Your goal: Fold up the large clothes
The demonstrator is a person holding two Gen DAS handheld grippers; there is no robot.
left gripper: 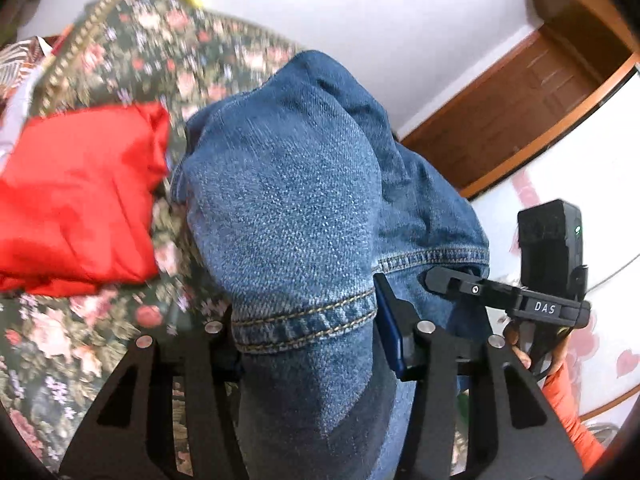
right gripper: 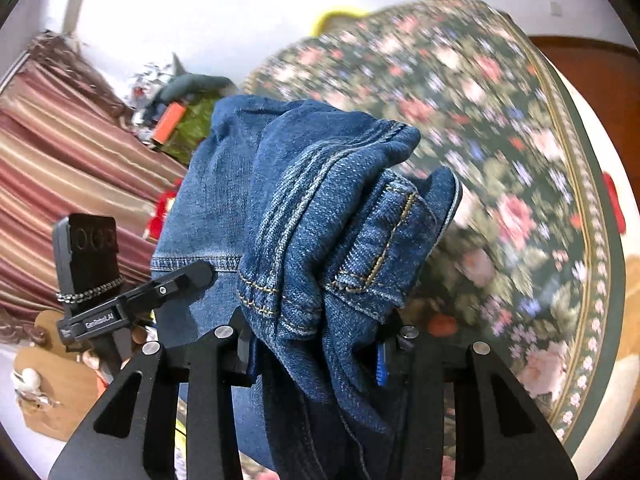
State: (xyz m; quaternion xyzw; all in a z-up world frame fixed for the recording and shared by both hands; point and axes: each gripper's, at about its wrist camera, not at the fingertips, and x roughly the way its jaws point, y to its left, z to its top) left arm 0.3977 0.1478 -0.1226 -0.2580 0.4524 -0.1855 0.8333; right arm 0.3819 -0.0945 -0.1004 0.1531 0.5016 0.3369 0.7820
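Pinching one pair of blue jeans (left gripper: 288, 200), the left gripper (left gripper: 308, 340) and right gripper (right gripper: 316, 344) each clamp a hemmed edge at lower centre; the denim bunches upward, away from the cameras. Beyond lie one floral bedspread (left gripper: 120, 52), one red cloth (left gripper: 76, 204) at left, white walls and a wooden door (left gripper: 532, 92) upper right.

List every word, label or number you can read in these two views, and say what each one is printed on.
"DAS": white letters on the black clamp bar of the right gripper's mount, seen in the left wrist view.
"GenRobot.AI": small white print on the black clamp bar of the left gripper's mount, seen in the right wrist view; small, so the reading is tentative.
No lettering is legible on the jeans or the floral bedspread.
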